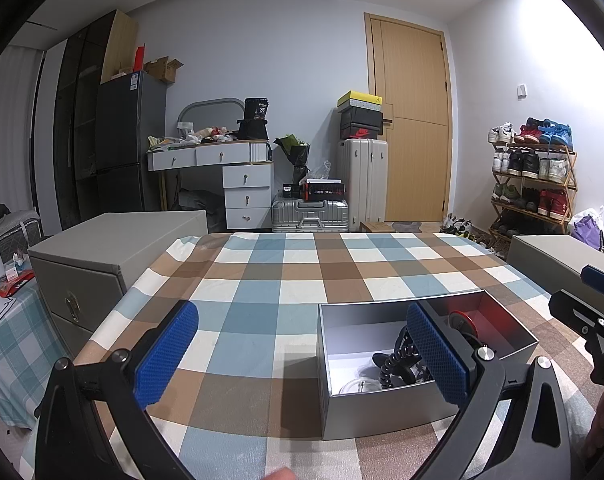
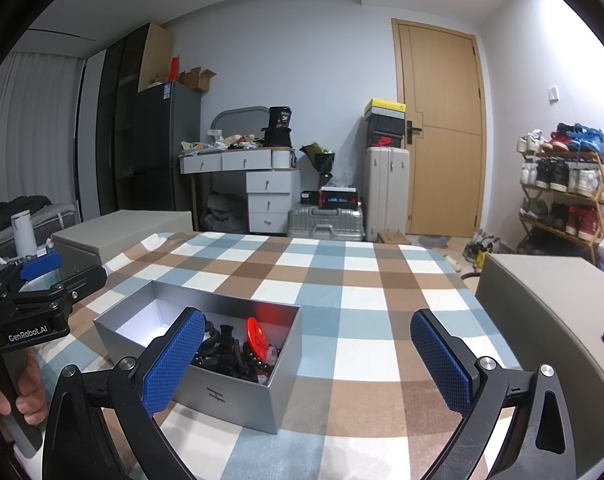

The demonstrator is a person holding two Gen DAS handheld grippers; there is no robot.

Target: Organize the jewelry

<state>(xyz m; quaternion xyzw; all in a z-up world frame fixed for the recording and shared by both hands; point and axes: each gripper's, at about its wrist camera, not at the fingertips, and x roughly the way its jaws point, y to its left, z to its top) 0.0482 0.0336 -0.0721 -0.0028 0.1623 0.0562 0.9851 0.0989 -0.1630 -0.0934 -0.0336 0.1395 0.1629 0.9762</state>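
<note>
An open silver box sits on the checked tablecloth. Inside lie black beaded jewelry and a red round piece. My left gripper is open and empty above the cloth, its right finger in front of the box. My right gripper is open and empty, its left finger over the box's near side. The right gripper also shows at the right edge of the left wrist view; the left gripper shows at the left of the right wrist view.
Grey storage boxes stand at the table's left and right. Beyond the table are a white drawer desk, suitcases, a wooden door and a shoe rack.
</note>
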